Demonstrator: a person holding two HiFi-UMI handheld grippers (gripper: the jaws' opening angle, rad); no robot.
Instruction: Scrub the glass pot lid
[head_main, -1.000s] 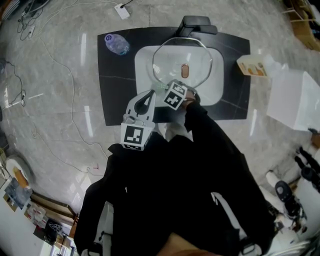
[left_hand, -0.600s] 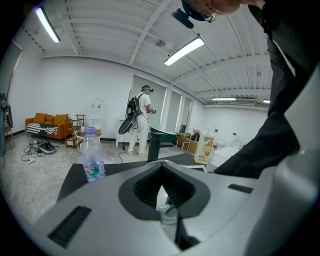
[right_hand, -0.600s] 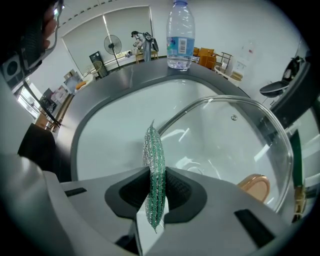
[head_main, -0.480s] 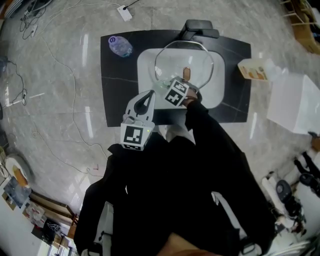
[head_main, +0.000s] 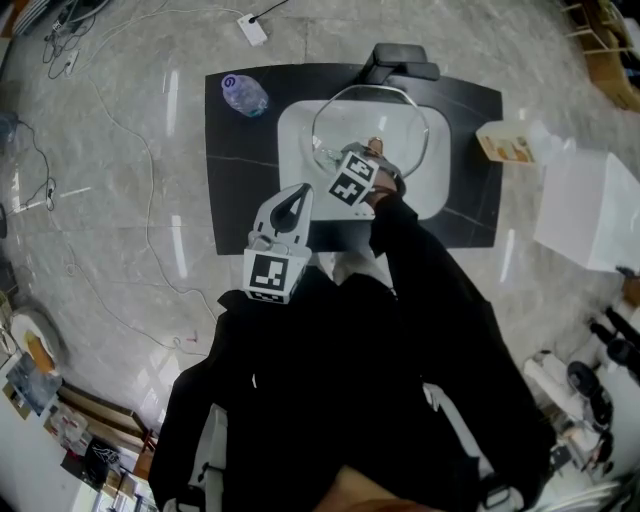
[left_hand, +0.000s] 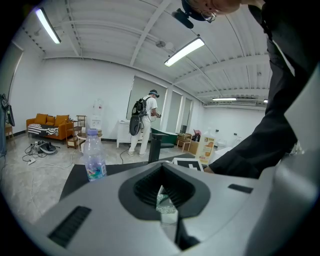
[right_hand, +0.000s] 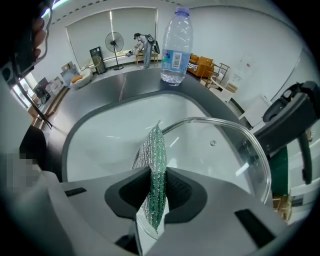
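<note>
My right tongs (right_hand: 152, 175) pinch the scrub pad (right_hand: 154, 145) against the glass lid (right_hand: 220, 150) leaning in the white basin (right_hand: 95, 145). My left tongs (left_hand: 166, 197) are closed and held back, so a hard push could slide the unsteadied lid.

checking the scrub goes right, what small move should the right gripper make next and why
Probably lower the right gripper slightly so the scrub pad presses flat on the glass lid, then rub across it. Its jaws are shut on the pad, whose tip stands by the lid's rim over the white basin; contact with the glass cannot be confirmed.
</note>
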